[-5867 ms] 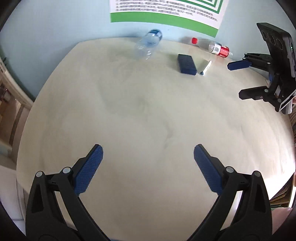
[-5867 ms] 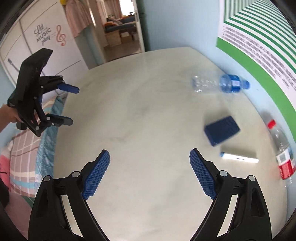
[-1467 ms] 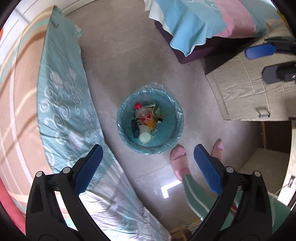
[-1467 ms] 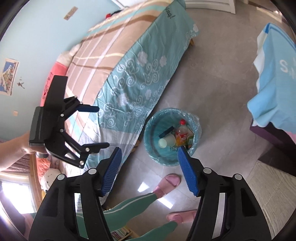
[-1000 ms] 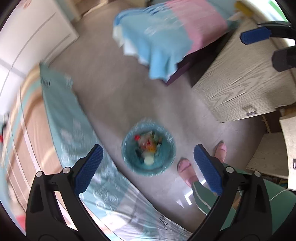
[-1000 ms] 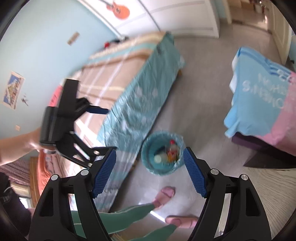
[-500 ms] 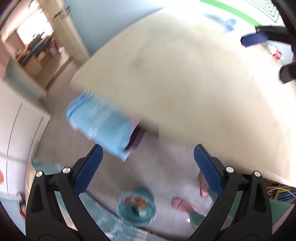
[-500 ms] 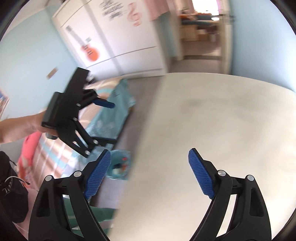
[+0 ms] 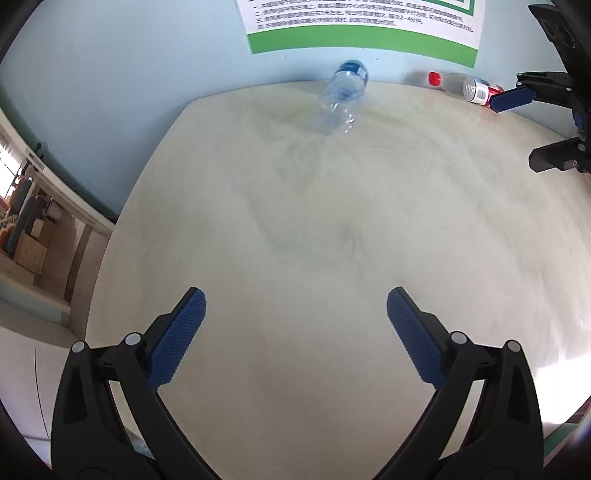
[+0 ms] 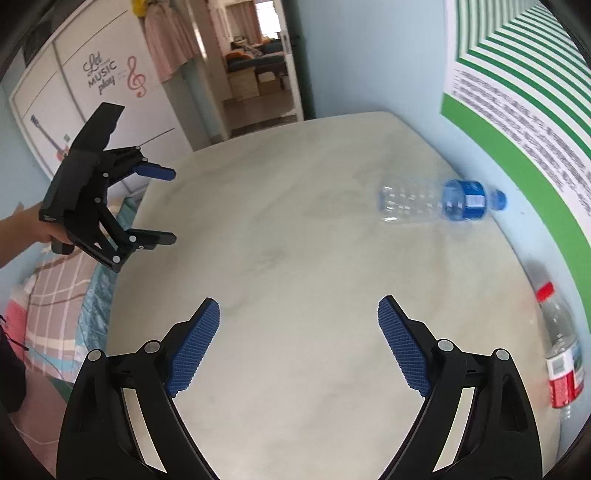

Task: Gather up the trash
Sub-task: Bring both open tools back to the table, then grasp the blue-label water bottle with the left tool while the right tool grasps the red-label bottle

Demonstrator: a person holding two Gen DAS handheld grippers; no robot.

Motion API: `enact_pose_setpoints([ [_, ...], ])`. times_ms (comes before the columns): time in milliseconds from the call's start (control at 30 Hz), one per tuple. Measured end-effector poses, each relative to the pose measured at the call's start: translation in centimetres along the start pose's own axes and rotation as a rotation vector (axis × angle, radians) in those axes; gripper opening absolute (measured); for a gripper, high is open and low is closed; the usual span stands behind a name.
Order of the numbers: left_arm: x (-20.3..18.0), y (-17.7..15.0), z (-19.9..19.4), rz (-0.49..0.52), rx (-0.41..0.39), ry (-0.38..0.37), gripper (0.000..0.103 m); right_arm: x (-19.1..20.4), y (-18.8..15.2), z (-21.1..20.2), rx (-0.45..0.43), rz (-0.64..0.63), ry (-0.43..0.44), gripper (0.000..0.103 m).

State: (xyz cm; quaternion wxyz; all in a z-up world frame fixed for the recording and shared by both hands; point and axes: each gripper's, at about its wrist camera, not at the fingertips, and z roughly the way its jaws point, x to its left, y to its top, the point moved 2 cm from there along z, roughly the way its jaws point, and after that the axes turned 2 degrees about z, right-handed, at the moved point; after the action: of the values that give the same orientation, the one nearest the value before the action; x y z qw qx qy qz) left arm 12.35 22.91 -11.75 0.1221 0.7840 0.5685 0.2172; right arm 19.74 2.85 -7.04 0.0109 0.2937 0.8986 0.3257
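A clear plastic bottle with a blue label (image 9: 340, 99) lies on its side at the far edge of the pale table (image 9: 332, 229), against the wall. To its right lies a red-capped bottle with a red label (image 9: 461, 85). My left gripper (image 9: 295, 306) hovers open and empty over the near part of the table. The right gripper (image 9: 532, 129) shows at the right edge, close to the red-capped bottle. In the right wrist view my right gripper (image 10: 299, 310) is open and empty, with the blue-label bottle (image 10: 436, 203) ahead on the right and the red-capped bottle (image 10: 557, 343) at far right.
A green and white poster (image 9: 362, 33) hangs on the blue wall behind the bottles. A hand (image 10: 33, 225) holds the left gripper (image 10: 162, 203) past the table's left edge, above a bed (image 10: 44, 295). Behind are a wardrobe (image 10: 103, 92) and a doorway (image 10: 258, 62).
Both views swung up from the blue trash bin on the floor to the table top. The dark block and the marker seen on the table earlier are gone. The right jaws widened.
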Motion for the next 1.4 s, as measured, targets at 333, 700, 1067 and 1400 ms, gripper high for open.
enact_pose_setpoints([
  [333, -5.4, 9.1, 4.2, 0.095, -0.002, -0.089, 0.096, -10.0, -5.6, -3.8, 0.008, 0.11, -0.182, 0.088],
  [700, -7.0, 17.4, 9.2, 0.228, -0.017, -0.083, 0.096, -20.2, -8.5, -5.8, 0.0, 0.176, -0.339, 0.088],
  [1067, -7.2, 24.0, 15.9, 0.249, 0.018, -0.085, 0.096, -26.5, -9.7, -2.9, 0.046, 0.139, -0.446, 0.087],
  [1400, -8.5, 26.6, 20.4, 0.243, 0.055, -0.095, 0.096, -28.4, -10.2, -0.3, 0.061, 0.031, -0.524, 0.079],
])
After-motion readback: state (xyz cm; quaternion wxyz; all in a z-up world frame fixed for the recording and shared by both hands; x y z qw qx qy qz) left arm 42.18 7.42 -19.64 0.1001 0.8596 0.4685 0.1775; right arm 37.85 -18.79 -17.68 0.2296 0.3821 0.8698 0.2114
